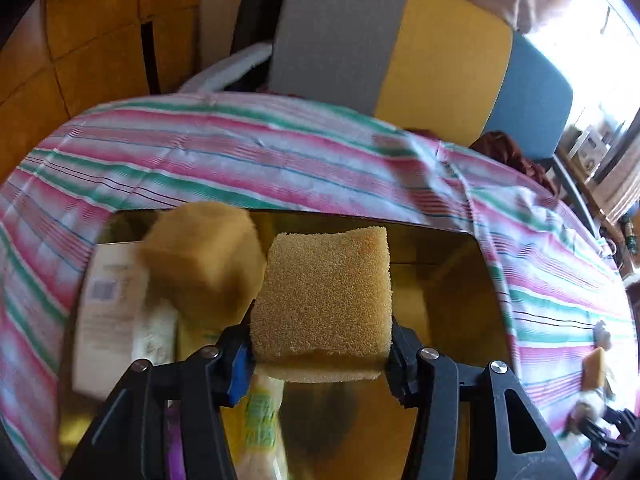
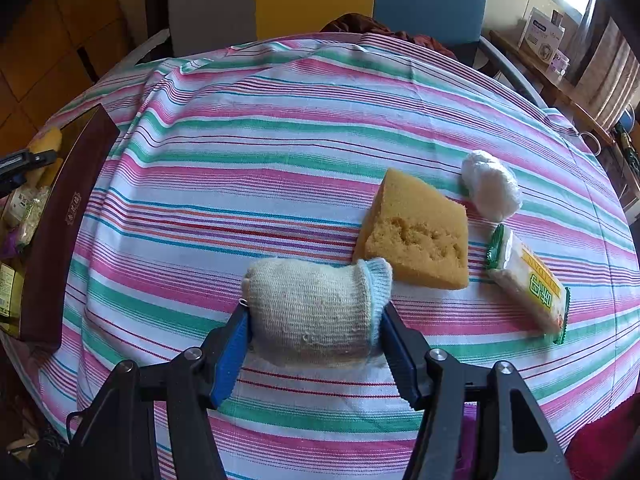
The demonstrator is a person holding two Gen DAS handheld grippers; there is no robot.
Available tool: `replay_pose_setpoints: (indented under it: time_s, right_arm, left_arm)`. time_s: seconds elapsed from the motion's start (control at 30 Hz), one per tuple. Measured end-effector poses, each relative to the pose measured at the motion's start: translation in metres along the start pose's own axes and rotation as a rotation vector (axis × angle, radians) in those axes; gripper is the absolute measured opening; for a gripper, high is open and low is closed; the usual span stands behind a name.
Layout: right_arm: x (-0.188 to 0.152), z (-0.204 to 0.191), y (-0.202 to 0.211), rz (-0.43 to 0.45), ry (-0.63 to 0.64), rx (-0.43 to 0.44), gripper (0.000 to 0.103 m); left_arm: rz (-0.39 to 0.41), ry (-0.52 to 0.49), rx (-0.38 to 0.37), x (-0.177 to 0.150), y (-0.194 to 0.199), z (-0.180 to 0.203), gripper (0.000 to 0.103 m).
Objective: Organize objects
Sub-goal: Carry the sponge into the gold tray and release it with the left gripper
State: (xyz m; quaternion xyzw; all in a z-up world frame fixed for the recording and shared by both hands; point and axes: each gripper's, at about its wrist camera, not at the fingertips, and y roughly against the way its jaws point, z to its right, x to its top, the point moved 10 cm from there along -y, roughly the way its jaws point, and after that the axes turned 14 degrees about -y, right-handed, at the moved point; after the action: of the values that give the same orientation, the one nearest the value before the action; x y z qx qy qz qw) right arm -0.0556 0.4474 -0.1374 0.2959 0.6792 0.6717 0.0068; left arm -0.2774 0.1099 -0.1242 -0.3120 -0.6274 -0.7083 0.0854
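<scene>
The left claw (image 1: pixel 320 354) grips a yellow sponge (image 1: pixel 324 300) above the gold-lined box (image 1: pixel 472 280), which holds another sponge (image 1: pixel 200 256), a blurred paper (image 1: pixel 108 312) and a packet (image 1: pixel 260 420) with unreadable print. The right claw (image 2: pixel 316 332) pinches a rolled sock (image 2: pixel 312 308) over the striped cloth (image 2: pixel 280 140), near a sponge wedge (image 2: pixel 416 232)

The left gripper (image 1: pixel 322 354) clamps a yellow sponge block (image 1: pixel 324 300) over the gold-lined box (image 1: pixel 460 280) (a second, blurred sponge (image 1: pixel 200 260) lies inside) on the striped cloth (image 1: pixel 280 152).

Sponge (image 2: pixel 416 232) lies between sock (image 2: pixel 316 308) and packet (image 2: pixel 528 280).
</scene>
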Motion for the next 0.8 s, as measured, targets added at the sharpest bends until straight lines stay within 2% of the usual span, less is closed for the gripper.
replay_pose_setpoints:
  time_s: [0.17, 0.3, 0.53, 0.7, 0.8]
  right_arm:
    - [0.001, 0.001, -0.002, -0.002, 0.000, 0.005, 0.063]
    - [0.001, 0.002, -0.002, -0.002, 0.006, 0.004, 0.063]
    - [0.000, 0.000, -0.002, 0.004, 0.016, -0.008, 0.063]
    - [0.000, -0.002, 0.000, 0.016, 0.028, -0.024, 0.063]
    - [-0.002, -0.008, 0.003, 0.015, 0.038, -0.002, 0.063]
  left_arm:
    - [-0.041, 0.032, 0.047, 0.001, -0.025, -0.007, 0.059]
    - [-0.019, 0.016, 0.047, 0.001, -0.017, -0.005, 0.059]
    - [0.056, -0.051, 0.052, -0.012, 0.032, -0.003, 0.061]
    - [0.092, -0.077, 0.057, -0.049, 0.074, -0.007, 0.061]
    - [0.106, -0.070, 0.069, -0.073, 0.095, -0.015, 0.062]
